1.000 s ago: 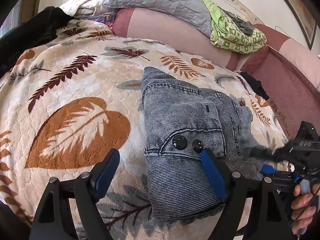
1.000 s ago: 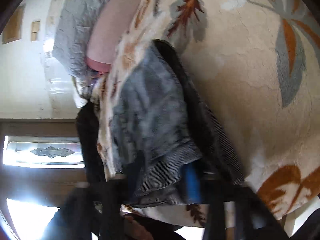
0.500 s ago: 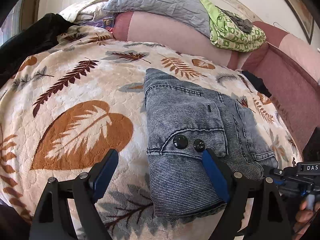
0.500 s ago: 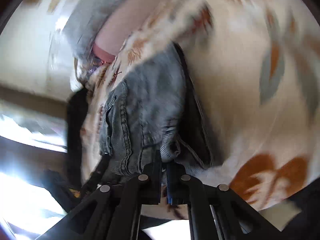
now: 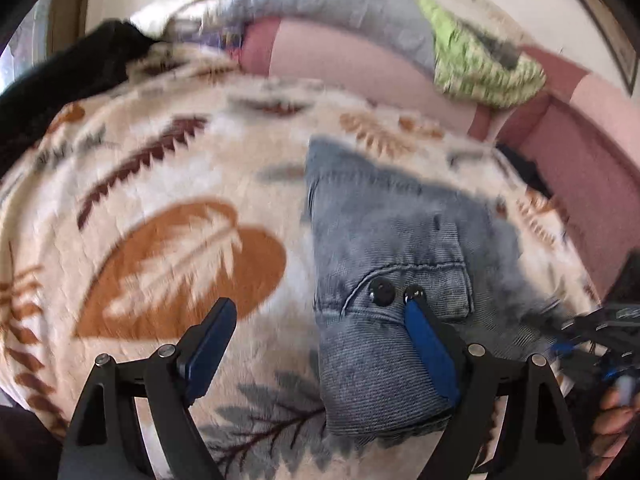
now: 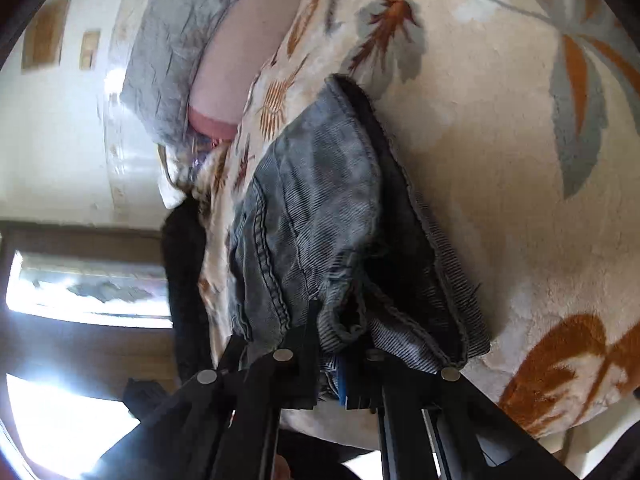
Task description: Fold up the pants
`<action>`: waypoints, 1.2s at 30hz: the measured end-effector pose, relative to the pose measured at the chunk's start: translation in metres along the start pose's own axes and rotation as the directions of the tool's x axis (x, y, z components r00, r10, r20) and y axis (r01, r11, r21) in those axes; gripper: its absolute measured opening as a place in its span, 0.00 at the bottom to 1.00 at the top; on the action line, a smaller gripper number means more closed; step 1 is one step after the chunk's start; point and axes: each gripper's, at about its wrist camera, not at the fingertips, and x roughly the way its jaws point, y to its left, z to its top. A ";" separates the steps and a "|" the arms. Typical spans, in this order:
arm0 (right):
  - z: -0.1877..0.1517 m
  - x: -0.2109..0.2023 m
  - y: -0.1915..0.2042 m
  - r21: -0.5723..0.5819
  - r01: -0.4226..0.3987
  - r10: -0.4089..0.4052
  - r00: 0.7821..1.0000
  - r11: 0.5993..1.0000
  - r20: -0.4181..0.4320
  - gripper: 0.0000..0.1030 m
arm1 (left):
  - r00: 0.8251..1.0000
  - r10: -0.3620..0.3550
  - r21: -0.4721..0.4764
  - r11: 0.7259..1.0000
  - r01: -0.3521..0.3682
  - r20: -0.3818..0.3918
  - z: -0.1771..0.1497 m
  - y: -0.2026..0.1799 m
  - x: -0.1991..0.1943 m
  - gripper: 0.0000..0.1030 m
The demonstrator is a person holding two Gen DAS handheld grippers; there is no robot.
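Folded grey-blue denim pants (image 5: 384, 248) lie on a cream blanket with a leaf print (image 5: 168, 248); two black buttons (image 5: 382, 292) show near the front. My left gripper (image 5: 318, 306) is open: one blue pad hovers over the blanket, and the other is over the pants beside the buttons. In the right wrist view my right gripper (image 6: 340, 332) is shut on a bunched edge of the pants (image 6: 312, 200), slightly raised off the blanket (image 6: 500, 160). The right gripper (image 5: 592, 328) is a blur at the pants' right side in the left wrist view, with a hand (image 5: 616, 404) below it.
A pink padded backrest (image 5: 360, 60) runs behind the blanket, with a grey quilt (image 5: 340, 4) and a green patterned cloth (image 5: 480, 60) on top. A black garment (image 5: 72, 76) lies at the far left. A bright window (image 6: 80, 292) is beyond the blanket's edge.
The right gripper has risen a little at the pants' right edge and rolled, with denim still pinched in it. The left gripper stays open in the same place.
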 end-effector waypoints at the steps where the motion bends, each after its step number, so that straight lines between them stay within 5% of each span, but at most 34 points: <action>1: -0.002 -0.005 0.009 -0.037 0.007 -0.006 1.000 0.999 0.020 0.05 | 1.000 -0.006 0.002 1.000 0.006 0.011 0.000 0.001 -0.002 0.84; 5: -0.018 -0.024 0.043 -0.227 0.132 -0.112 0.989 0.965 0.100 0.03 | 0.999 0.002 0.030 1.000 -0.003 0.041 0.001 -0.003 -0.011 0.84; 9: -0.019 0.009 -0.001 -0.194 0.219 -0.213 0.976 0.956 0.049 0.03 | 0.993 -0.017 0.019 1.000 0.015 0.113 0.007 -0.007 -0.028 0.84; 12: -0.019 0.009 -0.004 -0.194 0.204 -0.196 0.979 0.960 0.063 0.03 | 0.988 0.004 0.084 0.996 -0.017 0.152 0.007 -0.018 -0.035 0.84; 15: -0.016 0.009 -0.006 -0.179 0.187 -0.183 0.982 0.966 0.035 0.04 | 0.993 0.115 0.255 0.960 -0.118 0.026 -0.011 -0.042 0.002 0.85; 17: -0.013 0.003 -0.016 -0.126 0.136 -0.137 0.991 0.983 0.001 0.07 | 0.986 0.146 0.300 0.940 -0.162 0.075 -0.017 -0.047 0.004 0.85; 24: -0.014 -0.059 0.009 -0.152 0.145 -0.132 0.987 0.978 0.094 0.13 | 0.989 0.137 0.281 0.948 -0.146 0.052 -0.015 -0.042 0.005 0.85; 26: -0.011 -0.074 0.034 -0.202 0.096 -0.068 0.988 0.975 0.141 0.13 | 0.989 0.136 0.278 0.950 -0.145 0.051 -0.014 -0.041 0.006 0.85; 30: 0.001 -0.036 0.048 -0.218 -0.026 0.039 0.997 0.976 0.059 0.26 | 0.990 0.133 0.274 0.951 -0.142 0.053 -0.016 -0.043 0.003 0.85; 33: 0.000 0.013 0.012 -0.190 0.121 -0.128 0.992 0.974 -0.024 0.27 | 0.991 0.126 0.270 0.953 -0.135 0.051 -0.016 -0.042 0.005 0.85; 35: -0.003 0.020 -0.019 -0.125 0.083 -0.086 0.996 0.989 -0.020 0.07 | 0.992 0.118 0.267 0.955 -0.127 0.047 -0.015 -0.041 0.004 0.85; 36: -0.002 0.019 -0.019 -0.113 0.071 -0.075 0.996 0.991 -0.038 0.07 | 0.993 0.103 0.256 0.960 -0.114 0.055 -0.014 -0.040 -0.001 0.85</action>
